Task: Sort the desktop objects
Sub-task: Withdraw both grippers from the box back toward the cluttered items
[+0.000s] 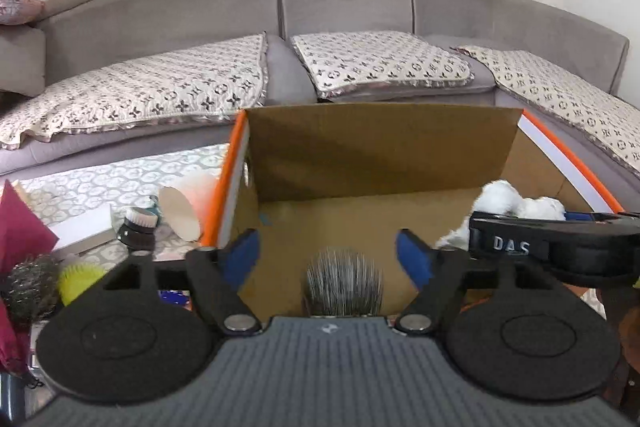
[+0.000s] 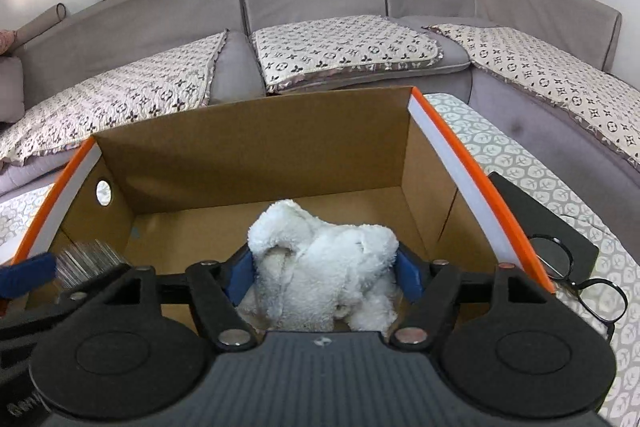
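Two tools hang over the open cardboard box (image 2: 256, 147). The right tool (image 2: 326, 277) has its blue pads on either side of the white plush toy (image 2: 324, 267), touching or nearly touching the fur; whether they squeeze it I cannot tell. The toy sits low in the box near its floor. It looks soft, light and springy, so a hold across the thick middle should suit best. The left tool (image 1: 328, 259) stands released, its pads well apart, with the wire-bristled brush (image 1: 343, 281) between them and untouched. I judge the bristles stiff and prickly, so the handle is the place to grasp; it is hidden here. Glasses (image 2: 576, 287) lie on the table to the box's right: fragile, best lifted by the frame.
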### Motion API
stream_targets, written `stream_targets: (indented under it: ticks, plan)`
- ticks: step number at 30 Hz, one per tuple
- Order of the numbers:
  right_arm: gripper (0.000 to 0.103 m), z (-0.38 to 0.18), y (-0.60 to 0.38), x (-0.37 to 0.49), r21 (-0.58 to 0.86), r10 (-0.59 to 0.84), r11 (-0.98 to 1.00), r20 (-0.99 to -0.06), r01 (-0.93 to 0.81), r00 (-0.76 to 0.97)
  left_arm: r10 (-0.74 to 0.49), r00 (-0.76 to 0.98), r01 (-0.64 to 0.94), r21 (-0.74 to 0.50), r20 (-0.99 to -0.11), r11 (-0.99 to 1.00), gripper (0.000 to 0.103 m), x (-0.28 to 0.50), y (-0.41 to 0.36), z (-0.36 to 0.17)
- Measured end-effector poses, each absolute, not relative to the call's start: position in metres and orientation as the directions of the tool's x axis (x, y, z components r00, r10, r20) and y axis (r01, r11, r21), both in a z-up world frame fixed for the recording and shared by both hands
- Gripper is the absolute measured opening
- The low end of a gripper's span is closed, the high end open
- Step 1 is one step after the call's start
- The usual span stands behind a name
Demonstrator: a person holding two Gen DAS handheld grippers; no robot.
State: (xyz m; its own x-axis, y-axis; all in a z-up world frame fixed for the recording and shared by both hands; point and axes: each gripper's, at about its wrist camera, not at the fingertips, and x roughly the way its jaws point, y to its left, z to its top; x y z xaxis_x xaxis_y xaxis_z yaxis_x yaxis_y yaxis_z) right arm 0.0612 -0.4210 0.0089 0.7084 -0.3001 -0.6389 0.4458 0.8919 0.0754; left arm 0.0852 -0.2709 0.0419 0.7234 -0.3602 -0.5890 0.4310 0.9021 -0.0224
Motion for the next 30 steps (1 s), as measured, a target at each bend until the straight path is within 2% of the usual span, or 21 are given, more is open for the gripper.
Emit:
stream_targets:
  ticks: [2, 4, 5, 7, 8, 19, 30]
  plan:
    - [0.078, 0.009, -0.423, 0.058, 0.09, -0.295, 0.891, -0.631, 0.445, 0.717, -0.372, 0.717, 0.437, -0.035, -0.589, 0.899, 0.085, 0.082, -0.28, 0.047]
    - [0.088, 0.012, -0.423, 0.054, 0.099, -0.305, 0.888, -0.603, 0.449, 0.737, -0.379, 0.729, 0.436, -0.039, -0.57, 0.899, 0.089, 0.088, -0.291, 0.051]
    - [0.095, 0.013, -0.423, 0.053, 0.099, -0.317, 0.885, -0.588, 0.456, 0.744, -0.382, 0.737, 0.437, -0.038, -0.557, 0.899, 0.094, 0.087, -0.291, 0.054]
    - [0.096, 0.016, -0.426, 0.049, 0.127, -0.317, 0.881, -0.557, 0.455, 0.768, -0.389, 0.751, 0.434, -0.045, -0.533, 0.9, 0.103, 0.088, -0.292, 0.056]
    - [0.1, 0.017, -0.427, 0.048, 0.134, -0.315, 0.881, -0.549, 0.454, 0.774, -0.392, 0.758, 0.435, -0.045, -0.522, 0.899, 0.103, 0.083, -0.29, 0.06]
    - [0.103, 0.037, -0.415, 0.033, 0.17, -0.325, 0.886, -0.436, 0.432, 0.839, -0.404, 0.788, 0.444, -0.026, -0.465, 0.896, 0.103, 0.074, -0.287, 0.068]
    - [0.103, 0.058, -0.393, 0.017, 0.198, -0.369, 0.868, -0.355, 0.455, 0.859, -0.374, 0.796, 0.405, -0.04, -0.475, 0.913, 0.103, 0.071, -0.267, 0.079]
